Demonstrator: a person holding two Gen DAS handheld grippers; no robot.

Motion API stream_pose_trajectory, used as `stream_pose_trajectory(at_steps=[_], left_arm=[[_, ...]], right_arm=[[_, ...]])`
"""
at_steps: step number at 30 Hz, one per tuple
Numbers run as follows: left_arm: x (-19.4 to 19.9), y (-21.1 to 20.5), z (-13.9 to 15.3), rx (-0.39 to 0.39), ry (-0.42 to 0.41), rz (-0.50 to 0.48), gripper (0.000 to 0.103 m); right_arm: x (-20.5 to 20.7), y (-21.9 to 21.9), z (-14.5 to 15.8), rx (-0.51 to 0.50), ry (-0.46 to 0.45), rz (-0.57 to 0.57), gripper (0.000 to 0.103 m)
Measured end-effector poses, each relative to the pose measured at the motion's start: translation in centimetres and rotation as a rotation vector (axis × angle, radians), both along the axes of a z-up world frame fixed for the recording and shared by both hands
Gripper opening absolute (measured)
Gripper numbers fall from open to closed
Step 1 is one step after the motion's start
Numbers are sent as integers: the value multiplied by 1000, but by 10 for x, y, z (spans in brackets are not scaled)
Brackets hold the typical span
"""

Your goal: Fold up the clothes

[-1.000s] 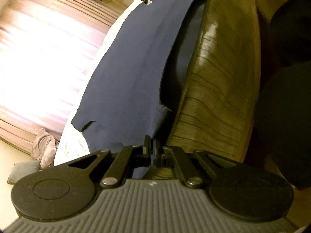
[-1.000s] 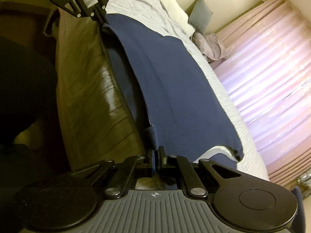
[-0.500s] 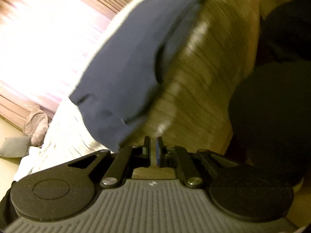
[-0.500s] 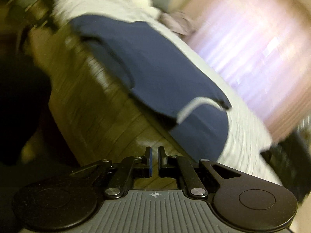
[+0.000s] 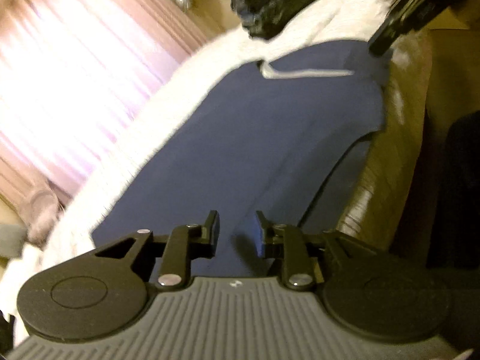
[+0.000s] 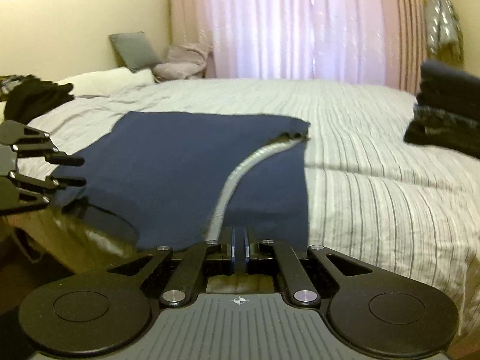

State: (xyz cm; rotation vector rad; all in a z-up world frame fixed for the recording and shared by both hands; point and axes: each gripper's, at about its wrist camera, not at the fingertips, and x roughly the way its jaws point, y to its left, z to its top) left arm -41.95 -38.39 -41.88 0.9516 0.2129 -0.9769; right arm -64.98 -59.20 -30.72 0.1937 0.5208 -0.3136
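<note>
A navy garment (image 6: 186,174) with a grey trim line (image 6: 240,168) lies flat on the striped bed near its front edge; part hangs over the wooden footboard. It fills the middle of the left wrist view (image 5: 255,150). My left gripper (image 5: 237,232) is open and empty just over the garment's near end; it also shows at the left of the right wrist view (image 6: 70,171). My right gripper (image 6: 239,250) is shut, and nothing shows between its fingers, at the garment's front hem. Part of it shows at the top right of the left wrist view (image 5: 405,9).
A stack of folded dark clothes (image 6: 447,108) sits on the bed (image 6: 375,156) at the right. A dark heap (image 6: 33,96) lies at the far left, with pillows (image 6: 132,49) behind. Curtains (image 6: 300,24) hang beyond. The wooden footboard (image 5: 387,174) runs along the near edge.
Both grippers have let go of the garment, which now lies flat on the bed. The left gripper has opened. Both views have swung round toward the bed.
</note>
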Motion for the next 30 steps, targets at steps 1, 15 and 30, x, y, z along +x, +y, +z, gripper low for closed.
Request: stream_pose_trajectory(at_steps=[1,15,30], left_arm=[[5,-4,-4,10,22,15,22],[12,92,4,-62,67,281,22],[38,170,1,41,-5,309,32]], right_arm=[[-1,0,0,6,-2,-9,3],[-13,36,-2,-25,-51,-61,92],[76,162,10,-224,-28,384,92]])
